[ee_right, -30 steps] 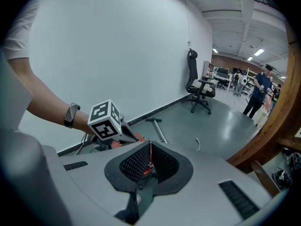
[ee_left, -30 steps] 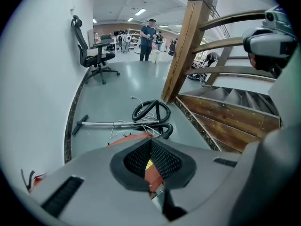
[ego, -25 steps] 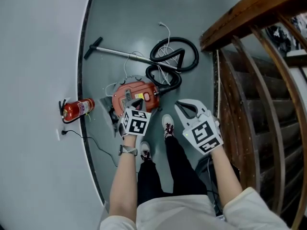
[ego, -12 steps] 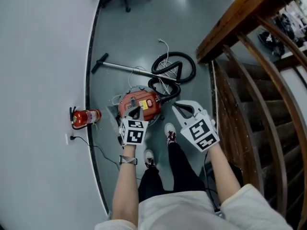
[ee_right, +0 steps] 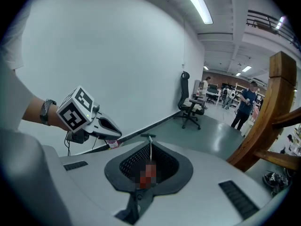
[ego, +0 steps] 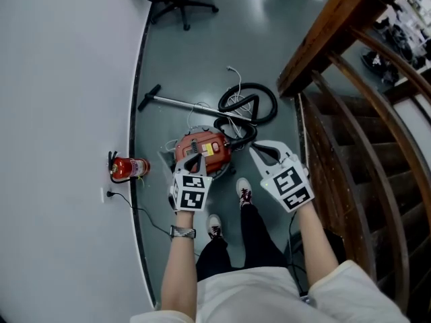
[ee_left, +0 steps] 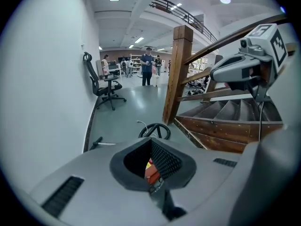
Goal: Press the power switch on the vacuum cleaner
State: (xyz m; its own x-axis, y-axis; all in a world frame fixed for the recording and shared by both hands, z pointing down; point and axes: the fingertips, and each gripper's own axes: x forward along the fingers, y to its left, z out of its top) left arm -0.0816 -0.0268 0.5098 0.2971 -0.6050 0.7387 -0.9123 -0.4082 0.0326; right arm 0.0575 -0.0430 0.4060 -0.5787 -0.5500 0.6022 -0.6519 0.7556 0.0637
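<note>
Head view: the red vacuum cleaner [ego: 204,150] sits on the grey floor [ego: 195,52], close to the curved white wall [ego: 60,79]. The left tongs [ego: 193,161] hang over the vacuum cleaner's near edge. They are closed and carry nothing. The right tongs [ego: 264,152] are just to the right of the vacuum cleaner, above the floor, with the jaws together and empty. The black hose [ego: 246,110] lies coiled beyond the vacuum cleaner. The metal wand [ego: 182,103] stretches off to its far left. A red fire extinguisher [ego: 128,168] lies left of the vacuum cleaner against the wall. A wooden staircase [ego: 350,113] rises on the vacuum cleaner's right. The person's shoes [ego: 244,192] stand just on its near side.

Left gripper view: the left tongs [ee_left: 153,161] are pressed shut. A bit of the red vacuum cleaner [ee_left: 150,172] shows through the padded gap between them. The hose [ee_left: 154,130] is beyond it, and an office chair [ee_left: 106,86] stands further off by the wall. The right tongs [ee_left: 217,73] float at the upper right.

Right gripper view: the right tongs [ee_right: 149,166] are closed on nothing. The left tongs [ee_right: 110,132] are at the left, held by a hand with a wristwatch [ee_right: 44,111].
</note>
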